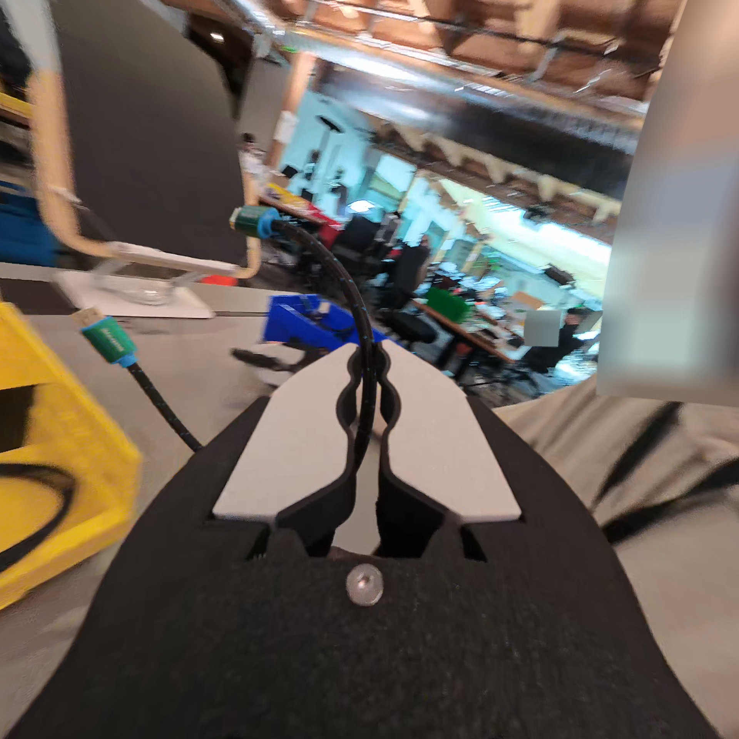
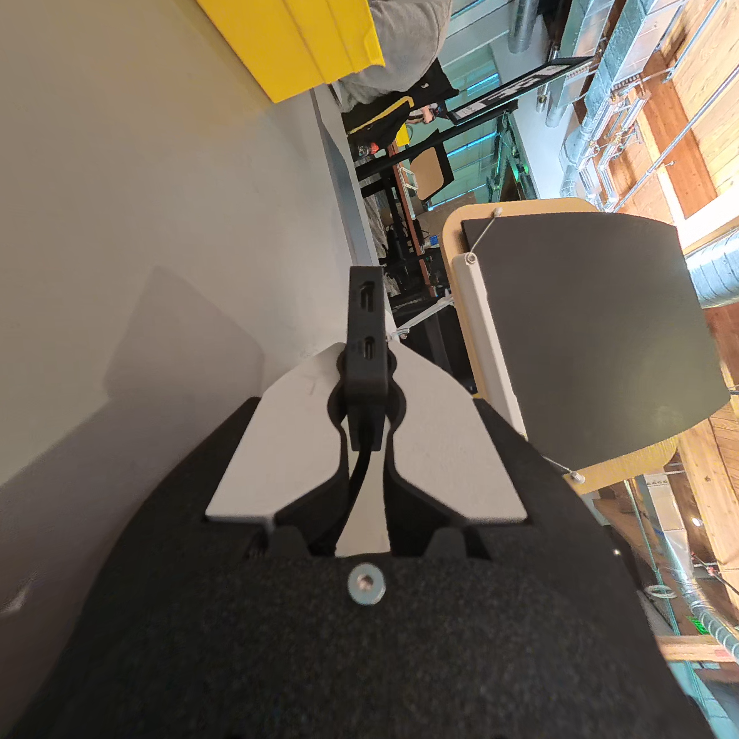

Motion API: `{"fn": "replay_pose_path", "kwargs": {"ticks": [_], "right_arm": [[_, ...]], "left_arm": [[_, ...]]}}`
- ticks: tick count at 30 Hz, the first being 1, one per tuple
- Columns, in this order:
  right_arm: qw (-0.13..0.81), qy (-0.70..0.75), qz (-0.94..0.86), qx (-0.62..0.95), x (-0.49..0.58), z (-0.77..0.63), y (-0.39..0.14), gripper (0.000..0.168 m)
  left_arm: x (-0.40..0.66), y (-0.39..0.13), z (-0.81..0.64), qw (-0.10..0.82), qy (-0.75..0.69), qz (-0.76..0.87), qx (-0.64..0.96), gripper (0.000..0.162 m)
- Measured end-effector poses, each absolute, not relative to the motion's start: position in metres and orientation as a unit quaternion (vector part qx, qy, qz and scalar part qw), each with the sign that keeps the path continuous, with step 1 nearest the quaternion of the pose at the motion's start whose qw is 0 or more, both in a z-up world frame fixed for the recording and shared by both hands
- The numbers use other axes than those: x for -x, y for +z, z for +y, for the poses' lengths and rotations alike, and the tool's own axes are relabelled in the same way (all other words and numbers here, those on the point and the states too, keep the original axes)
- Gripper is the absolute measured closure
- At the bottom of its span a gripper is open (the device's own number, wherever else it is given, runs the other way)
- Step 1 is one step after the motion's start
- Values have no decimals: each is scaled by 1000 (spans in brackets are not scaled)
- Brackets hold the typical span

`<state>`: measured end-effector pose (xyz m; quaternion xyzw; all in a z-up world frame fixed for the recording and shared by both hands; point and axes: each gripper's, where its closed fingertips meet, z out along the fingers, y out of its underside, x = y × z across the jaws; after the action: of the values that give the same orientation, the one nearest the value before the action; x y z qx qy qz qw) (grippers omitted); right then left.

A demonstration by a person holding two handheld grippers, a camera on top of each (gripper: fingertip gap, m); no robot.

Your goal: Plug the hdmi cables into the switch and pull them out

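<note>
My left gripper (image 1: 370,352) is shut on a black braided HDMI cable (image 1: 352,304). The cable arcs up and left to a green plug with a blue collar (image 1: 250,221), held in the air. A second green HDMI plug (image 1: 106,338) lies on the grey table (image 1: 192,360) at the left, its cable running under my gripper. My right gripper (image 2: 367,356) is shut on a black switch box (image 2: 366,320), held on edge with two empty ports facing the camera. A black cable leaves the box's near end between the fingers. The view is rolled sideways.
A yellow bin (image 1: 60,460) with a black cable inside stands at the left, also in the right wrist view (image 2: 296,40). A blue bin (image 1: 304,324) sits behind my left gripper. A wood-framed dark panel (image 2: 580,328) stands at the table's back. A person's grey sleeve (image 1: 600,460) is at the right. Some 40 cm of space lies between my two pairs of fingers.
</note>
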<state>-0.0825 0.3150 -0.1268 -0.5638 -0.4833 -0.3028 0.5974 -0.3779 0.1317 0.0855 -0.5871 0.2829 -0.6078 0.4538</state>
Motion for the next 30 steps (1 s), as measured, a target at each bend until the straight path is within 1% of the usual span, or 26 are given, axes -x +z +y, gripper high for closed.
{"fn": "replay_pose_path", "kwargs": {"ticks": [3, 5, 7, 10, 12, 15, 21, 23, 24, 26, 28, 30], "right_arm": [[602, -300, -477, 566, 81, 315, -125, 154], [603, -300, -475, 566, 80, 315, -124, 154], [605, -298, -474, 567, 80, 315, -123, 154], [604, -298, -474, 567, 80, 315, -124, 154], [603, -297, -476, 567, 81, 315, -124, 154], [602, -296, -480, 566, 82, 315, -126, 154], [596, -298, -486, 565, 83, 316, -128, 154], [595, -299, -487, 565, 83, 316, -129, 154], [594, -300, -488, 565, 83, 316, -129, 154], [594, -299, -488, 566, 83, 316, -129, 154], [593, -300, -488, 566, 82, 317, -130, 154], [593, -300, -487, 566, 82, 317, -130, 154]], "left_arm": [[355, 73, 119, 370, -699, 249, 558, 156], [336, 36, 124, 328, -696, 237, 593, 157], [320, -13, 132, 293, -655, 237, 654, 157], [312, -82, 141, 266, -554, 265, 743, 155], [314, -110, 143, 257, -497, 281, 779, 155], [317, -131, 145, 267, -422, 317, 806, 156], [320, -142, 150, 276, -372, 333, 821, 155], [323, -137, 155, 298, -363, 328, 820, 155], [326, -129, 160, 321, -354, 327, 815, 155], [333, -102, 171, 397, -317, 333, 794, 156], [338, -68, 175, 474, -253, 365, 760, 156], [338, -45, 173, 526, -170, 408, 726, 156]]}}
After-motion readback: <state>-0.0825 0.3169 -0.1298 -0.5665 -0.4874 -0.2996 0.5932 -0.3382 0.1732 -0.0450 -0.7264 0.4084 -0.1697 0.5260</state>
